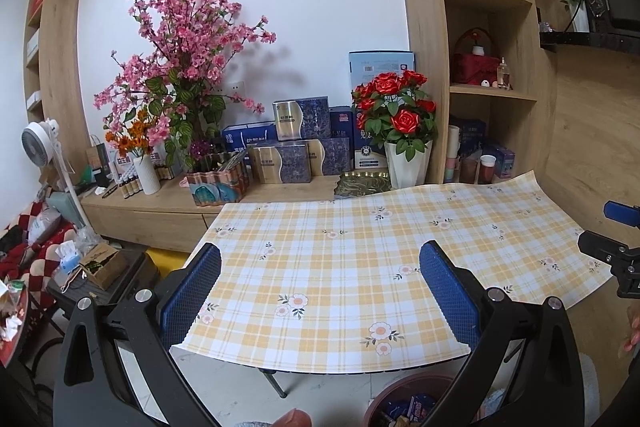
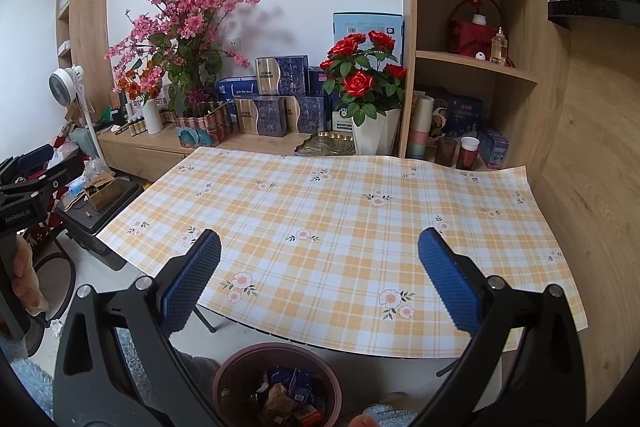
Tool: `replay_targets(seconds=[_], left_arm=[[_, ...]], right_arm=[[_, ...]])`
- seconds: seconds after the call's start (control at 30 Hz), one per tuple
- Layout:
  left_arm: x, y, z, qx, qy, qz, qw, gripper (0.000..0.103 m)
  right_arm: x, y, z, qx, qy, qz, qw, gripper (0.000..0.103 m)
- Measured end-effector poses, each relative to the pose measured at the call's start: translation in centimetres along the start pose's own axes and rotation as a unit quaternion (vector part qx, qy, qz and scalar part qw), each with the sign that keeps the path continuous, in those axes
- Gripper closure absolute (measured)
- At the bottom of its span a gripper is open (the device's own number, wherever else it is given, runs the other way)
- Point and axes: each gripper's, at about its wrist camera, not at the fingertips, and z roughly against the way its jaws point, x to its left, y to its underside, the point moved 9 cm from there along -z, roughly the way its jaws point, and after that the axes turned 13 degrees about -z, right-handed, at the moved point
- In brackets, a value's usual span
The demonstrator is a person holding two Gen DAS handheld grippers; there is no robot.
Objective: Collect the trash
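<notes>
A round brown trash bin stands on the floor in front of the table, holding several wrappers and crumpled scraps. It also shows in the left wrist view, low and right. The table with a yellow checked floral cloth shows only the cloth. My left gripper is open and empty above the table's near edge. My right gripper is open and empty above the cloth, with the bin below it. The right gripper shows at the left view's right edge; the left gripper shows at the right view's left edge.
A wooden sideboard behind the table carries flower vases, a red rose pot and blue boxes. Shelves stand at the right. A fan, a black case with a small cardboard box and clutter stand at the left.
</notes>
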Motion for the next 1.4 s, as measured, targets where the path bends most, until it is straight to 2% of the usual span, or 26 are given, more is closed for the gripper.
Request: replay_targets(seconds=[0.93,1.4], left_arm=[[0.7,1.0,-0.4,0.01,-0.004,0.007,0.9999,0.006],[0.3,0.6,0.3,-0.004,-0.003,-0.002,1.0,0.006]], right_arm=[[0.3,0.4,-0.4,0.008,0.001,0.002,1.0,0.006],[0.6,0.8,-0.6,0.005,0.003,0.002,1.0,0.006]])
